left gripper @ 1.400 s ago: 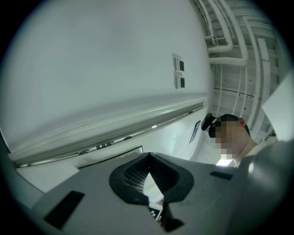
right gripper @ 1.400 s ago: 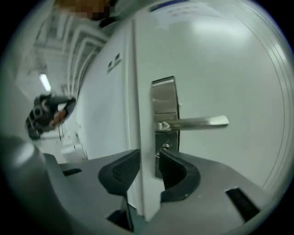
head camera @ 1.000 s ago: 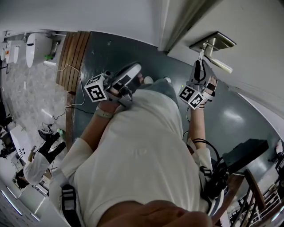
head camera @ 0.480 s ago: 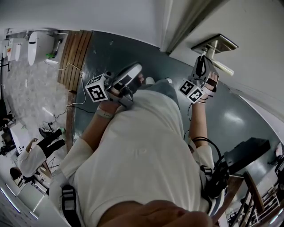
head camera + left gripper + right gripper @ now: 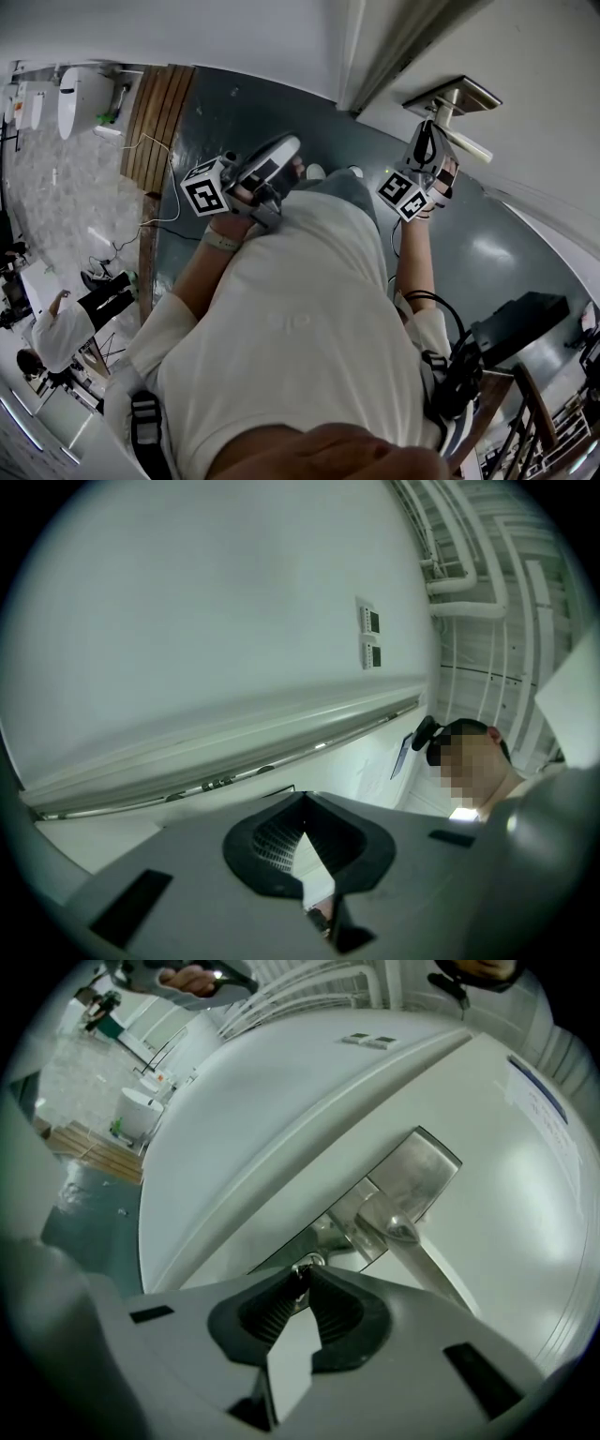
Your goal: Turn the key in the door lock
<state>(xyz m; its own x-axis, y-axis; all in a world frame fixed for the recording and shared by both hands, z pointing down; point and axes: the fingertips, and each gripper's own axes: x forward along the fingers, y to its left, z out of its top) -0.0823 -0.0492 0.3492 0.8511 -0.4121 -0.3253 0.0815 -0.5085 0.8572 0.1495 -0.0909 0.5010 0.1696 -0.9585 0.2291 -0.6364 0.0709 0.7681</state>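
Little of the key point(image 5: 306, 1260) shows: only a small bright bit of metal pokes out past the tips of your right gripper point(image 5: 300, 1279), and its blade and the keyhole are covered by the ribbed pads point(image 5: 267, 1312), so you cannot tell which way it is turned. It sits at the end of the metal plate point(image 5: 417, 1171) closest to you, just beside the root of the handle point(image 5: 427, 1255). In the right gripper view the jaws are pinched together on that bit of metal, tips touching, with the plate straight ahead of them and the handle running off to the lower right of the plate. From the head view the key cannot be seen at all, because your right gripper covers it just under the plate, with its marker cube point(image 5: 406, 195) on the side away from the plate. The plate is fixed to the white door point(image 5: 281, 1101), whose far edges are cut off by the frame. Your left gripper point(image 5: 302, 801) is well apart from the plate, held out over the dark floor point(image 5: 234, 103) on the other side of your body. Its jaws are closed tip to tip with nothing between them, and they face a plain white wall point(image 5: 187, 621).
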